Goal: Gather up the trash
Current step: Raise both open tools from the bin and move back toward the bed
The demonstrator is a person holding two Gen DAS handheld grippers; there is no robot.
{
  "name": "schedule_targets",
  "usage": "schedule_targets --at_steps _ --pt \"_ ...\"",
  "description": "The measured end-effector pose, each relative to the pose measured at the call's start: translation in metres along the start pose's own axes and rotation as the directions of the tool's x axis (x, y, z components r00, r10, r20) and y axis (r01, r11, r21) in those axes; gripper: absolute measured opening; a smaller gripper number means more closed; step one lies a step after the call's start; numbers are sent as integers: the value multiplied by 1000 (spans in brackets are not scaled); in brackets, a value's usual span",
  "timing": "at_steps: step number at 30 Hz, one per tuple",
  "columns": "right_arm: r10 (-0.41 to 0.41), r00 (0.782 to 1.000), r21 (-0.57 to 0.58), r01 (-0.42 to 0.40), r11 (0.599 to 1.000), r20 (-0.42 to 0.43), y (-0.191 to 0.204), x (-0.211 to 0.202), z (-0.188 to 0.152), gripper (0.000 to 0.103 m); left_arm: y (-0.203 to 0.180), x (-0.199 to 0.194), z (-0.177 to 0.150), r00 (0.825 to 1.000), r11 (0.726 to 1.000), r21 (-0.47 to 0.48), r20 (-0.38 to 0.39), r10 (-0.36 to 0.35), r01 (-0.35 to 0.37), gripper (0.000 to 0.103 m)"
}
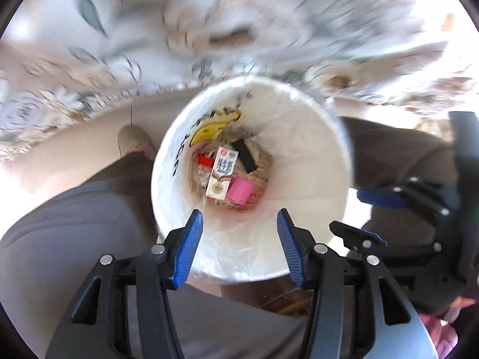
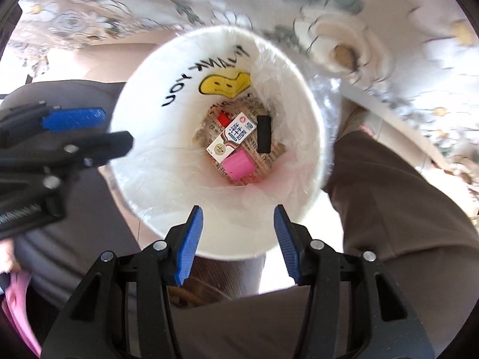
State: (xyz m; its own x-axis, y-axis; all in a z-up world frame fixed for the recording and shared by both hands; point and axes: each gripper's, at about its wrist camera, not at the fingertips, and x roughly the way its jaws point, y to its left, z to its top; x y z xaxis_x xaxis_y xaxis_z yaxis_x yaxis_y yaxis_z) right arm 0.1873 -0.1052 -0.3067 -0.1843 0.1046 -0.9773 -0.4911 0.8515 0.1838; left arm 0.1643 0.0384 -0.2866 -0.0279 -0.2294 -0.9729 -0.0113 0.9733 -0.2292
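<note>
Right wrist view is showing both blue-padded black grippers, right (image 2: 236, 239) and left (image 2: 89, 133), hanging part-open and empty over a white plastic-lined bin (image 2: 143, 155) holding 1 milk carton (image 2: 230, 140).

The bin (image 2: 299, 209) is looking like smooth white plastic, lined with a thin, glossy, crinkled clear film (image 2: 326, 95). Inside, a carton (image 2: 230, 140) is showing glossy printed card, a pink piece (image 2: 239, 164) smooth plastic, a black bar (image 2: 264, 134) matt. Printed paper (image 2: 266, 158) is lying beneath. The pads (image 1: 187, 251) are looking like ribbed blue plastic on matt black plastic arms with shiny metal pins (image 1: 157, 249). The trousers (image 2: 389, 194) are appearing as matt brown cloth.
</note>
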Motion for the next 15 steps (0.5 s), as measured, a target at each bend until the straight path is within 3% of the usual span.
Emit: schedule_targets --at_steps 5,8,12,15 --pt "-24 992 -56 31 998 121 2 -67 -19 51 -16 -69 -9 990 998 60 142 -20 12 55" --pt "-24 980 -63 37 997 199 -4 -113 -27 51 -22 -110 -12 973 996 85 229 -19 0 62" --pt "-60 947 -69 86 994 316 -6 -178 -36 51 -33 -163 -10 945 994 109 325 -24 -12 63" --pt "-104 903 -60 142 988 418 -8 -225 -43 60 -40 -198 -8 921 991 127 390 -14 -38 64"
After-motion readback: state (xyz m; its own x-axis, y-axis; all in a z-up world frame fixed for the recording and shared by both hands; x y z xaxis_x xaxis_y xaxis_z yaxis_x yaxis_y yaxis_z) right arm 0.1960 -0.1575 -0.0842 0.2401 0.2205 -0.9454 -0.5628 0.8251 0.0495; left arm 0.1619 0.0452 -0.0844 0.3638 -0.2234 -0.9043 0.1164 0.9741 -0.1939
